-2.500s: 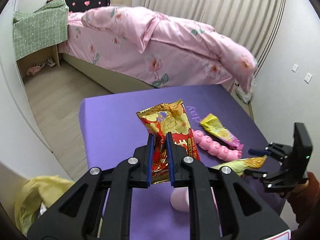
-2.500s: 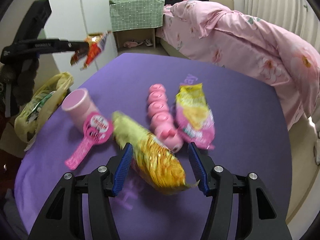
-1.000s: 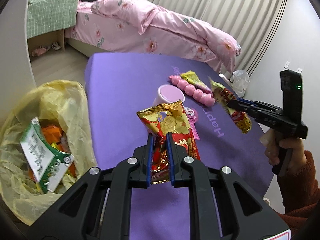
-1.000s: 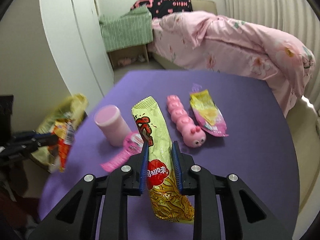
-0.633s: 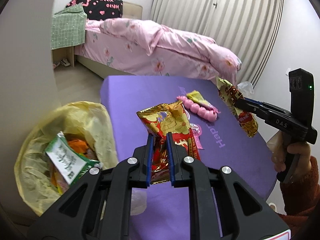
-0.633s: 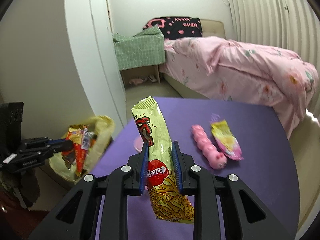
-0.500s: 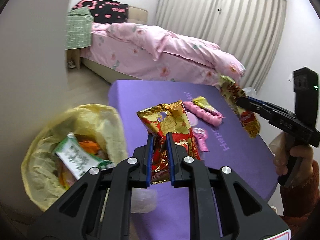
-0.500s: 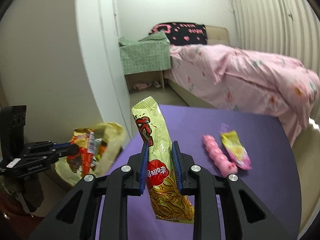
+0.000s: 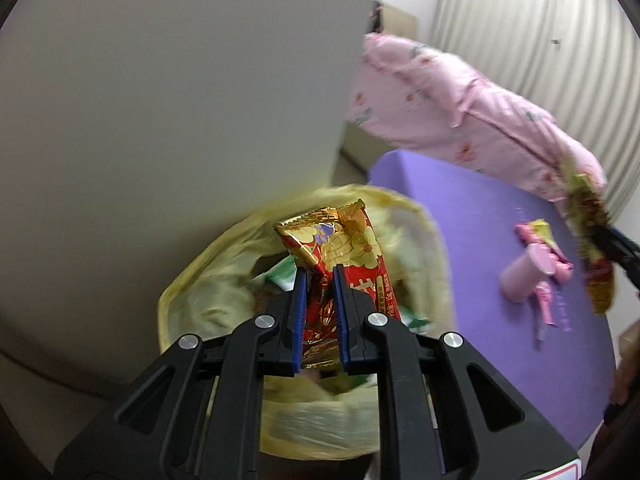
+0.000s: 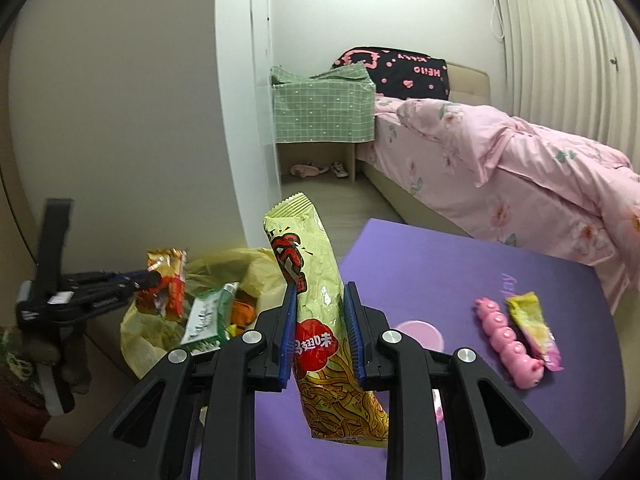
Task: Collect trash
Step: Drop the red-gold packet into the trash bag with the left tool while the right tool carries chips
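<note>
Left wrist view: left gripper (image 9: 320, 300) clamps red snack wrapper (image 9: 340, 252) over yellow trash bag (image 9: 200, 292) | right gripper (image 10: 320, 328) pinches green wrapper (image 10: 320, 280) above purple table (image 10: 460, 280) | advice: centre over bag mouth before letting go.

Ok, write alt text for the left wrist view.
The left gripper holds a red and gold snack wrapper above an open yellow trash bag with litter inside. To the right, a purple table carries a pink cup.
</note>
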The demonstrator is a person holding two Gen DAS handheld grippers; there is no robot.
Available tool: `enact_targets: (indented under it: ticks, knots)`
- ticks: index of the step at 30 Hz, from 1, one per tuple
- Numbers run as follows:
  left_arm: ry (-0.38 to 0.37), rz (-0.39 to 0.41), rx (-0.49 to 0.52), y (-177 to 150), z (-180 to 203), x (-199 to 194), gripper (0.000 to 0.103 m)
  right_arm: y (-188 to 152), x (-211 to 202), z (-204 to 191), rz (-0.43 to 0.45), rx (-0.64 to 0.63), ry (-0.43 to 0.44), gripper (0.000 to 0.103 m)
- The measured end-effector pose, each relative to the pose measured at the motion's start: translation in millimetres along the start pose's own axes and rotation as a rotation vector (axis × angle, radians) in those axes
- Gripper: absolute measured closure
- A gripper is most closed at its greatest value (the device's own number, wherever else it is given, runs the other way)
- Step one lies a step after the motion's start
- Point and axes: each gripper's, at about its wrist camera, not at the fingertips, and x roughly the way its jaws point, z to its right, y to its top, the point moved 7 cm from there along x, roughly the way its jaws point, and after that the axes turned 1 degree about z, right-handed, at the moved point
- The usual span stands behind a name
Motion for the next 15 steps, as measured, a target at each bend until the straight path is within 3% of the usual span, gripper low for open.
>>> enact_targets:
  ticks: [5,10,15]
  knots:
    - [0.011,-0.061,-0.033,-9,-12,22,0.091,-6,4,-5,-0.005,-0.040,-0.004,0.081]
    - [-0.018,-0.085,-0.014,-14,-4,27,0.090,-10,7,3,-0.022,0.009,0.007,0.081]
    - [-0.053,-0.079,-0.017,-13,2,24,0.071,-13,6,-2,-0.027,-0.002,0.008,0.081]
